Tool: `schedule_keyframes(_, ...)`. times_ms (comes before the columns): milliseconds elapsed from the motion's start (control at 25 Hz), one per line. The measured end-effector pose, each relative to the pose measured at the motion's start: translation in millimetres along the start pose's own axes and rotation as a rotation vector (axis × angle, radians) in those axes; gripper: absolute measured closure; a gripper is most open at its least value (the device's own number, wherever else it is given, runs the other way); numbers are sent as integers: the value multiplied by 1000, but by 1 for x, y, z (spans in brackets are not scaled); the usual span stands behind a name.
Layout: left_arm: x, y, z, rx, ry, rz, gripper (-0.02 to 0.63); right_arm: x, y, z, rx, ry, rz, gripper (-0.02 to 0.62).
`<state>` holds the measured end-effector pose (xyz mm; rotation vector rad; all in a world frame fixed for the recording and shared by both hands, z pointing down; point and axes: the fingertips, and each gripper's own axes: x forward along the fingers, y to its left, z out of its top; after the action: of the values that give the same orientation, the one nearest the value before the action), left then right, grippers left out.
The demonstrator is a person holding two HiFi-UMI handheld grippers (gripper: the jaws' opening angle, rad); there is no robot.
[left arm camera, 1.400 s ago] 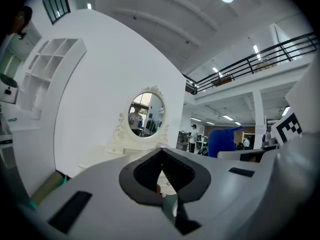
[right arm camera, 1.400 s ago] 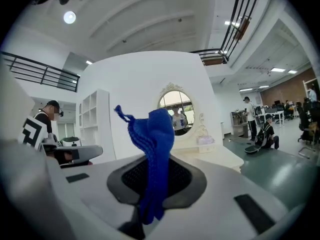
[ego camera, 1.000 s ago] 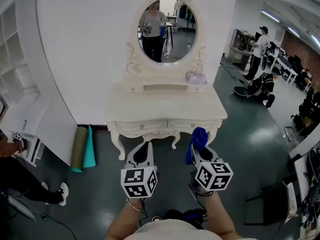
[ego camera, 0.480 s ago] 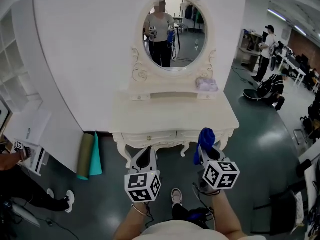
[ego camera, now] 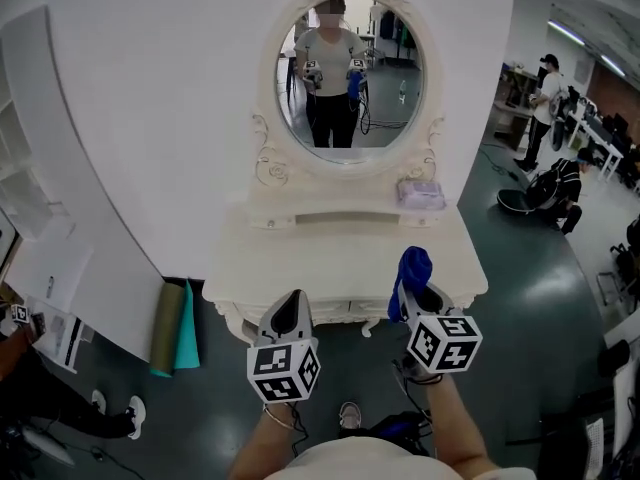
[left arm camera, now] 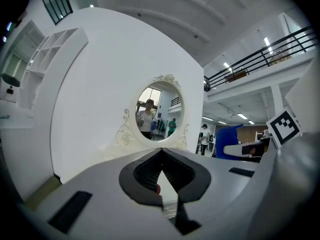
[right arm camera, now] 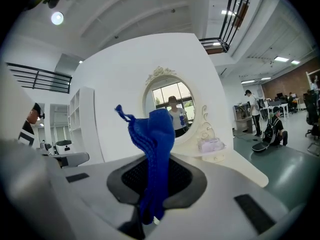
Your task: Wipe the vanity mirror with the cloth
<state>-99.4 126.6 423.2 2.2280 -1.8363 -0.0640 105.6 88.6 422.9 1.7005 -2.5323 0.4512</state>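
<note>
My right gripper (right arm camera: pixel 153 165) is clamped on the blue cloth (right arm camera: pixel 152 129), which stands up out of the jaws in a bunched tuft. In the head view the cloth hangs over the front edge of the dresser (ego camera: pixel 330 253), well short of the oval mirror (ego camera: pixel 350 78) at its back. My left gripper (left arm camera: pixel 161 154) is just beside the right one, jaws closed together with nothing between them. The glass reflects me holding both tools. A tissue pack (ego camera: pixel 421 194) lies on the dresser's right shelf. Rolled mats (ego camera: pixel 176 326) stand on the floor at the left, and people (ego camera: pixel 548 93) are far off at the right.
</note>
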Motion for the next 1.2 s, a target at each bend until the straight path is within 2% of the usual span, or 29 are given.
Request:
schedule_keyframes(280,86,-17,6,-7,8,-25,600,56,-55,26,-11,9,-8,531)
schedule_keyframes(480,129,-22,7,-6,18,-20,600,91,-78,37,-23,27,17,531)
schedule_keyframes(680,152,-18,7,9,36,1,601,118,-84,44,-12,25,49,531)
schedule_keyframes(880,173,-8,2,14,62,12,601,141,-90,33,17,51,57,531)
schedule_keyframes(1040,199,0,4,21,57,4,601,165,-98,29,34,66,50,531)
schedule_keyframes(1200,241,11,16,18,40,-21,600,199,-98,45,11,48,50,531)
